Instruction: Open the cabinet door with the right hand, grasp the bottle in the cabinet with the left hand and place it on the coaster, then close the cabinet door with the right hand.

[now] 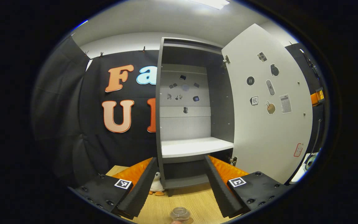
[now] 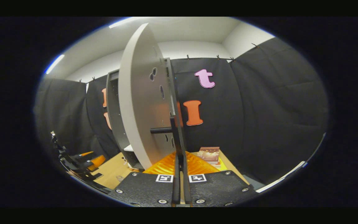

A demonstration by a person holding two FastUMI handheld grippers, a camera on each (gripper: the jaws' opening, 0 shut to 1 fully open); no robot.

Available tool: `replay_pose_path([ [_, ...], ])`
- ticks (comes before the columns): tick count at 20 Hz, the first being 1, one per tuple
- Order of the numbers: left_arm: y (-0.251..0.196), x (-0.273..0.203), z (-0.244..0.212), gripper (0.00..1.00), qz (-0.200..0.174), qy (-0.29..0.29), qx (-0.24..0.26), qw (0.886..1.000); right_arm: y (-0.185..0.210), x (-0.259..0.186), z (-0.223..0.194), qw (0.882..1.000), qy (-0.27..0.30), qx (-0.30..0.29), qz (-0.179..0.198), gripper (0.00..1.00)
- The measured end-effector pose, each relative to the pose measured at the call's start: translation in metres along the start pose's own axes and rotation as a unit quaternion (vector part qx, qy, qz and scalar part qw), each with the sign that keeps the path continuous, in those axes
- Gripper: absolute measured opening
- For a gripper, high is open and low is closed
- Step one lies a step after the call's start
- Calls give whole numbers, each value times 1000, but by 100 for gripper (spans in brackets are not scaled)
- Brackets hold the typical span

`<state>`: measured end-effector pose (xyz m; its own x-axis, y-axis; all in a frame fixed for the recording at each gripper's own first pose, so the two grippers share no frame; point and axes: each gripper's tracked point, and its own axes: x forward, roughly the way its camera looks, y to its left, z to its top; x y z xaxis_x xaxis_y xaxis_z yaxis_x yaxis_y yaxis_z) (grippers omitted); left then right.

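The grey cabinet (image 1: 163, 102) stands with its white door (image 1: 269, 124) swung wide to the right, and its white shelf (image 1: 194, 146) is bare. A clear bottle (image 1: 180, 214) stands upright on the wooden table at the bottom edge of the left gripper view. My left gripper (image 1: 180, 158) hangs open above it, fingers far apart and not touching it. What is under the bottle is cut off. In the right gripper view the door (image 2: 138, 102) is nearly edge-on. My right gripper (image 2: 176, 124) is shut on its dark handle (image 2: 162, 130).
A small plush toy (image 1: 156, 185) lies at the cabinet's foot. A stack of small boxes (image 2: 209, 154) sits on the table behind the door. My left gripper (image 2: 82, 163) also appears low on the left in the right gripper view. Black cloth walls surround the table.
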<state>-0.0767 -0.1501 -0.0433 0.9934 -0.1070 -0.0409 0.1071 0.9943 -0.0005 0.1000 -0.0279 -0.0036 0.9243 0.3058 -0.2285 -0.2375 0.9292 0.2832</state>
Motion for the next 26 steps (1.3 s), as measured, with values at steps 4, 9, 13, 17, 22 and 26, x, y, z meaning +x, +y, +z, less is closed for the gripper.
replay_pose_path([
  [4,17,-3,-3,97,8,-1,-10,1000,32,0,-4,999,10,-34,1,4],
  [9,45,-1,-8,97,18,-2,-20,1000,86,2,-3,999,11,-40,29,0],
  [13,70,0,-12,99,22,0,-24,999,110,5,-5,999,4,-31,31,0],
  [17,97,4,-16,97,31,1,-22,999,139,12,-4,998,3,-40,41,0],
  [22,123,3,-20,97,44,-1,-17,999,189,29,-6,997,4,-32,68,1],
  [26,136,6,-24,97,44,2,-23,999,211,41,-6,997,-4,-30,70,1],
])
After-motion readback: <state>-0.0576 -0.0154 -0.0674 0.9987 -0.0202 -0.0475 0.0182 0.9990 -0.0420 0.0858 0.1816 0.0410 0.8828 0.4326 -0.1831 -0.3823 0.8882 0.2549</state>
